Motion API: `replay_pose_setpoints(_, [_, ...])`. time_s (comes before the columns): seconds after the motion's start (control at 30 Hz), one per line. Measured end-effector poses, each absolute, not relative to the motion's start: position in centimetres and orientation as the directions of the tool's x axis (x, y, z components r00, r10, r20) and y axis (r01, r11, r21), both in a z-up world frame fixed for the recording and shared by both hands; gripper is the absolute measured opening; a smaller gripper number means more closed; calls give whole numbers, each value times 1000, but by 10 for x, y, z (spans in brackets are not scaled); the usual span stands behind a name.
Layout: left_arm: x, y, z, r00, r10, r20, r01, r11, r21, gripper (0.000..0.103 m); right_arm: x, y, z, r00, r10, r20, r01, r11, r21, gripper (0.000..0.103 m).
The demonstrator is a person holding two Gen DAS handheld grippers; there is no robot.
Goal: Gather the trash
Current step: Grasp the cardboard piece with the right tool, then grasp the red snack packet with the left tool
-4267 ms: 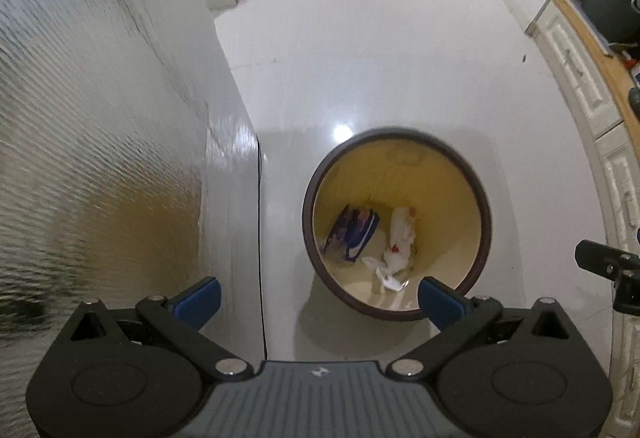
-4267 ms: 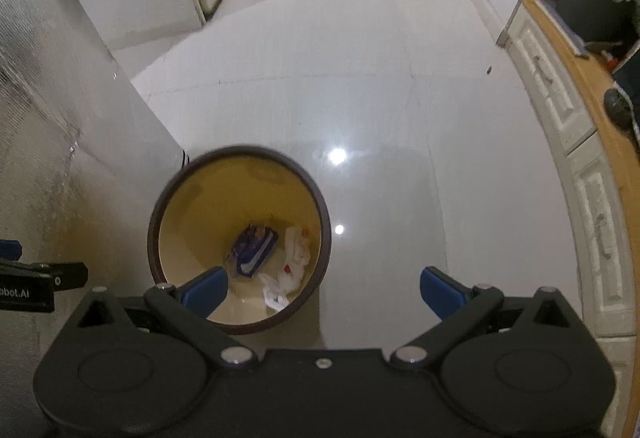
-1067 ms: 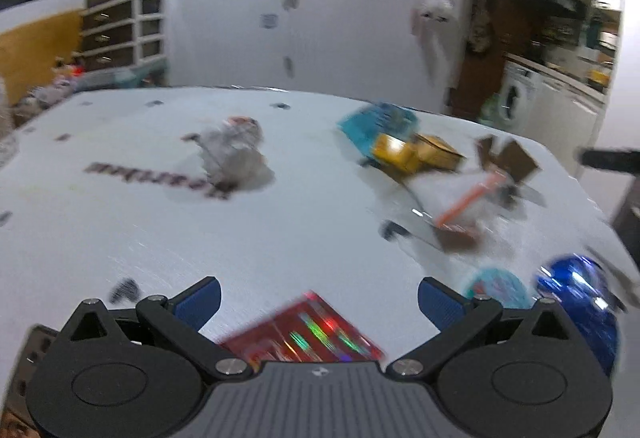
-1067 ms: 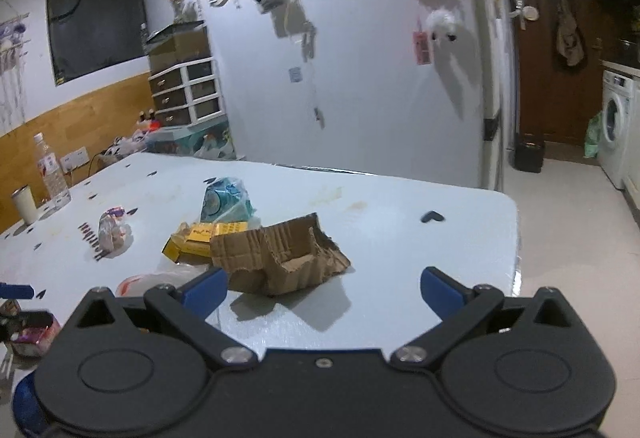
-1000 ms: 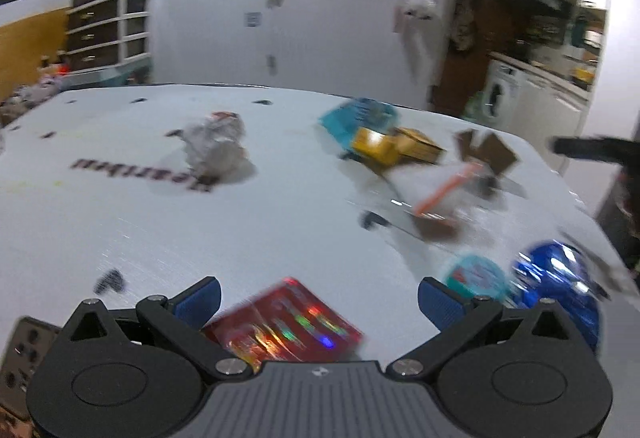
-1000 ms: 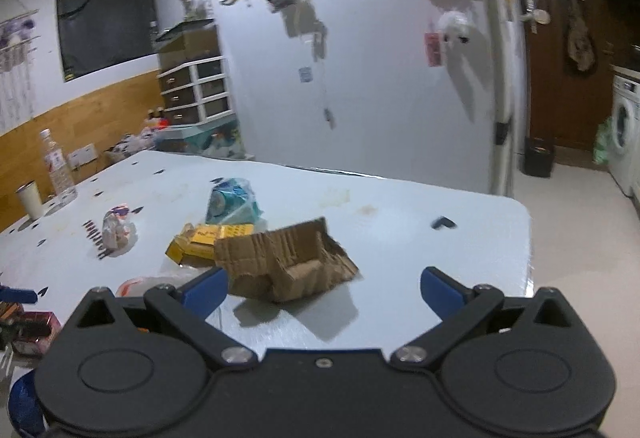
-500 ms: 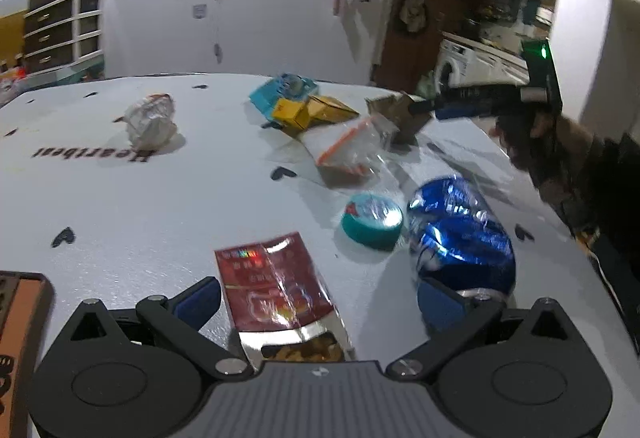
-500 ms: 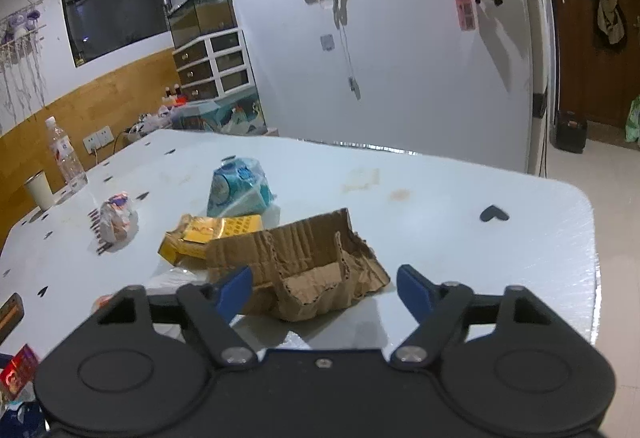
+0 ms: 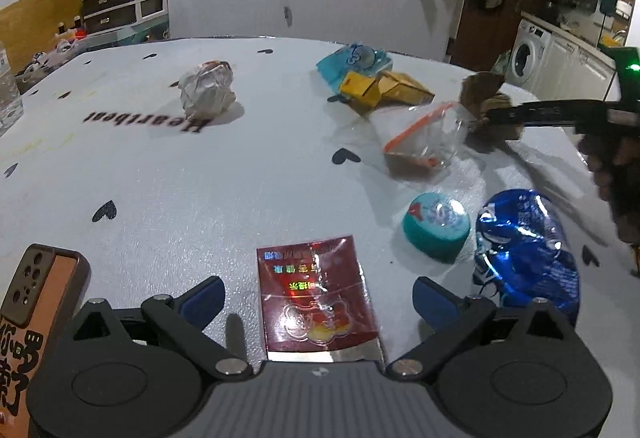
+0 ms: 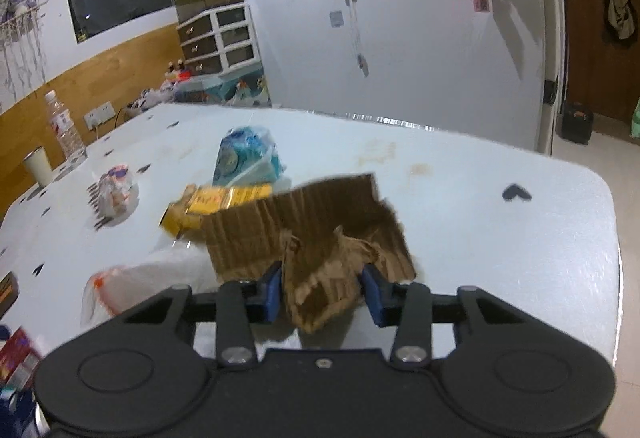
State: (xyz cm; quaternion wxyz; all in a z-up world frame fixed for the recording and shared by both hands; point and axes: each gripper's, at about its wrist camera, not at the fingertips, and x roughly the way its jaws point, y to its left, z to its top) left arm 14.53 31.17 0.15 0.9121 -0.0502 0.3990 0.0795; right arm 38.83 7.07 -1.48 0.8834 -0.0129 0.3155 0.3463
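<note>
Two wrist-camera views look across a pale table [image 9: 168,174] printed with small black hearts and scattered with rubbish. In the right wrist view, the right gripper [image 10: 322,292] has drawn its blue-padded fingers together around a torn piece of brown corrugated cardboard [image 10: 320,238]; half a second ago those fingers stood wide apart on either side of it, so the grasp has only just been made. The cardboard sits low at the six o'clock part of that view, its crumpled near flap pinched between the pads and the rest of it apparently not lifted off the table. Behind it, toward eleven o'clock, lie a yellow box [image 10: 212,206] and a pale blue packet [image 10: 248,154]. In the left wrist view, the left gripper [image 9: 316,296] hangs with its fingers spread and holding nothing, straddling a red foil packet [image 9: 316,298] that lies flat at six o'clock. A teal lid [image 9: 436,230] and a crumpled blue foil bag [image 9: 524,254] lie toward four o'clock, a clear zip bag [image 9: 424,138] at two o'clock, and a wad of white paper [image 9: 206,88] at eleven o'clock. The fresh grip suggests the cardboard is the next piece to be lifted and carried off to the bin, with the red packet a likely pick for the left side.
</note>
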Motion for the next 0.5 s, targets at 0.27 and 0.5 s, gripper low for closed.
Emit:
replay_pose_setpoints(0.27, [145,319,-4,666,148,-731,-256,966,-38,73,355,48,-8,575,602,-555,-641,753,153,17])
replay_pose_setpoints(0.5, [132,316,-1,664,173,-727,-273,962,-21,54,334,31,0,560,619,-551,-649,741,172,3])
